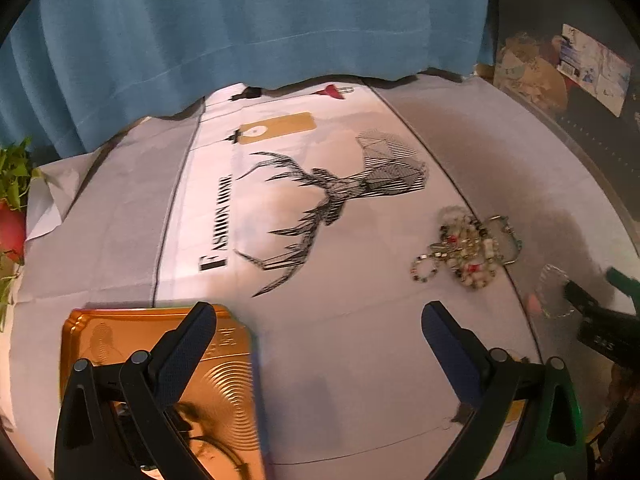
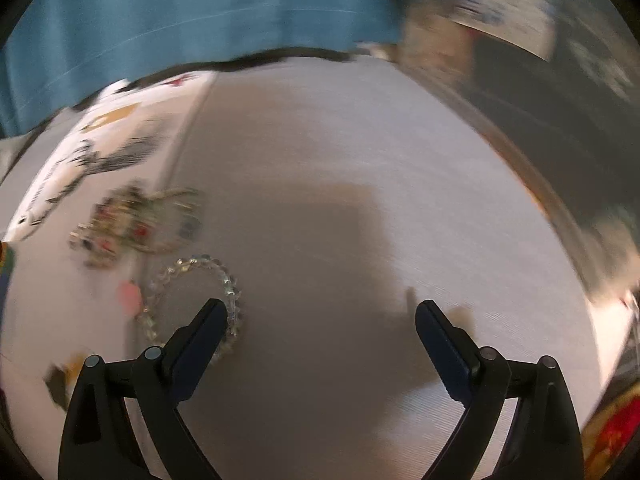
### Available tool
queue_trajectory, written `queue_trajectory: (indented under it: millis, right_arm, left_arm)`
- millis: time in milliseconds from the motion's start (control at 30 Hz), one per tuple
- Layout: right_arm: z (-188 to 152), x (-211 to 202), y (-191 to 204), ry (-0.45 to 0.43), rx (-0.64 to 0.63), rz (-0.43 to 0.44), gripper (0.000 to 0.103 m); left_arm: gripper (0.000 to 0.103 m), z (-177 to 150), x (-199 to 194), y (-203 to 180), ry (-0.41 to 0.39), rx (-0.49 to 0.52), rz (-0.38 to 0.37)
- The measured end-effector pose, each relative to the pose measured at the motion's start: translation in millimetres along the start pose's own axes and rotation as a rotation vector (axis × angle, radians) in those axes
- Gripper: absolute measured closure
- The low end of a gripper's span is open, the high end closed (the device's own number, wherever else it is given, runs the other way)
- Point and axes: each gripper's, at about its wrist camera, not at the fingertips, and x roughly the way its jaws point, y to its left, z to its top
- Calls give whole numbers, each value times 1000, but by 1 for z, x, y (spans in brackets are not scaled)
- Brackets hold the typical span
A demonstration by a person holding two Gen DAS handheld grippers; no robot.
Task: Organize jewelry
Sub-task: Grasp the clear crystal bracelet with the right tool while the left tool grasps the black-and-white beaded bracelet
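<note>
A tangled pile of beaded jewelry (image 1: 466,246) lies on the white printed cloth (image 1: 360,344), right of the deer print; it shows blurred in the right wrist view (image 2: 136,222). A clear bead bracelet (image 2: 200,300) lies nearer, touching or hanging on my right gripper's left fingertip (image 2: 214,320); it also shows in the left wrist view (image 1: 554,292). A gold tin box (image 1: 224,380) sits under my left gripper's left finger. My left gripper (image 1: 318,326) is open and empty. My right gripper (image 2: 320,322) is open.
A blue curtain (image 1: 240,20) hangs behind the table. Green leaves and a red object (image 1: 12,200) are at the left edge. Clutter and a packet (image 1: 592,64) lie beyond the table's right rim. A small pink item (image 2: 130,296) lies beside the bracelet.
</note>
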Motion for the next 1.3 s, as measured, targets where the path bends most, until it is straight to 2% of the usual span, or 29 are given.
queue_trajectory:
  millis: [133,300,433,567,667,733,833,967,1100,1200,1267,1300]
  right_arm:
    - [-11,-5,-29,2,54,4,7]
    - [-11,-4,-31,-13,65,25,7]
    - [-12,-4,-26,-28,52,36,7]
    - [-10,-1,-23,-34,49,53,7]
    - [-10,0,-22,-42,41,59,7]
    - [-9,0,-22,-45,38,62,7]
    - [-9,1,-22,-46,33,67,7]
    - [-9,1,-21,-46,32,68,7]
    - [-9,1,-21,-49,33,66,7]
    - [-9,1,-21,-48,34,65,7]
    - [-9,1,-20,-47,34,63,7]
    - [-9,1,-20,-47,34,63,7]
  left_arm:
    - [1,5,3,-19,4,19,-54]
    - [2,14,12,-42,7,51,-125]
    - [14,21,25,-56,44,55,-166]
    - [16,26,48,-67,86,59,-100]
    - [17,27,61,-72,115,67,-91]
    - [18,25,66,-78,133,102,-58]
    - [17,18,64,-76,147,118,-46]
    - [15,9,60,-61,192,83,-41]
    - [14,3,55,-54,207,69,-31]
    - [15,0,51,-56,201,97,0]
    - [19,-1,49,-57,201,107,1]
    - [26,-2,48,-58,201,113,-6]
